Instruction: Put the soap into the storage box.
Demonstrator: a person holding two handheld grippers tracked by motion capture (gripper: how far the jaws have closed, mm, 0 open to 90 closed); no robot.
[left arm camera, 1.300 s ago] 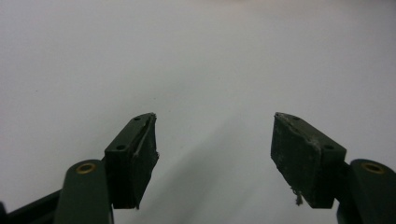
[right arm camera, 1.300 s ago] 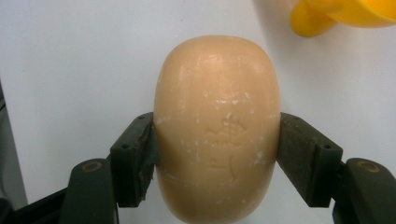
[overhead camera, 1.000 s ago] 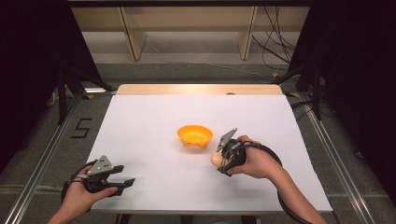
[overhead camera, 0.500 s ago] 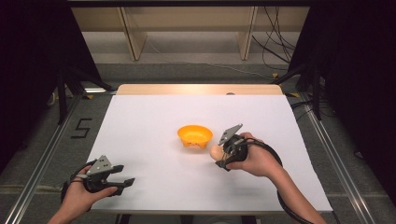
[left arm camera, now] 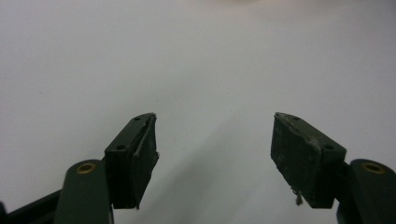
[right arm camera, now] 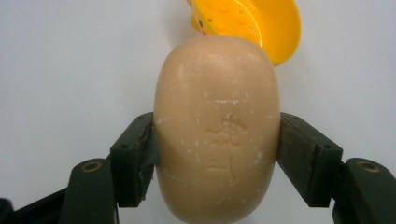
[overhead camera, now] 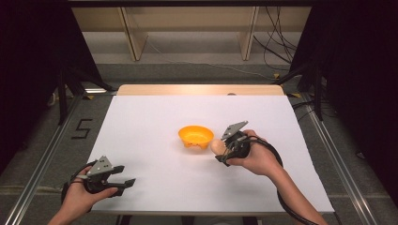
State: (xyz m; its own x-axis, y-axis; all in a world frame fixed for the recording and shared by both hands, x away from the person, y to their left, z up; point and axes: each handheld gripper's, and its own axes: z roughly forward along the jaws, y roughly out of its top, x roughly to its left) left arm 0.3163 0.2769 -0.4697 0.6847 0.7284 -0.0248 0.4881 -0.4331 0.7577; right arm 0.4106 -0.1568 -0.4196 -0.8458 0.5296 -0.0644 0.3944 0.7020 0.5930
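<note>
Beside the yellow soap dish (overhead camera: pixel 195 136) at mid-table: right gripper (overhead camera: pixel 221 149) clamped on a tan soap bar (right arm camera: pixel 217 126), held just off the dish's rim. Near the table's front-left corner: left gripper (overhead camera: pixel 126 182), jaws apart, nothing between.

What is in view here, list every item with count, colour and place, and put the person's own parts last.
soap bar: one, tan, oval, clamped between the right tongs just beside the dish.
soap dish: one, yellow-orange with holes, mid table.
table cover: one, white, over a wooden table top.
floor marking "5": one, black, left of the table.
cables: several, black, on the floor beyond the table.
wooden shelf legs: two, pale, behind the table.
left tongs: one pair, black, jaws apart with nothing between, near the table's front left corner.
right tongs: one pair, black, shut on the soap bar.
hands: two, one on each tongs.
</note>
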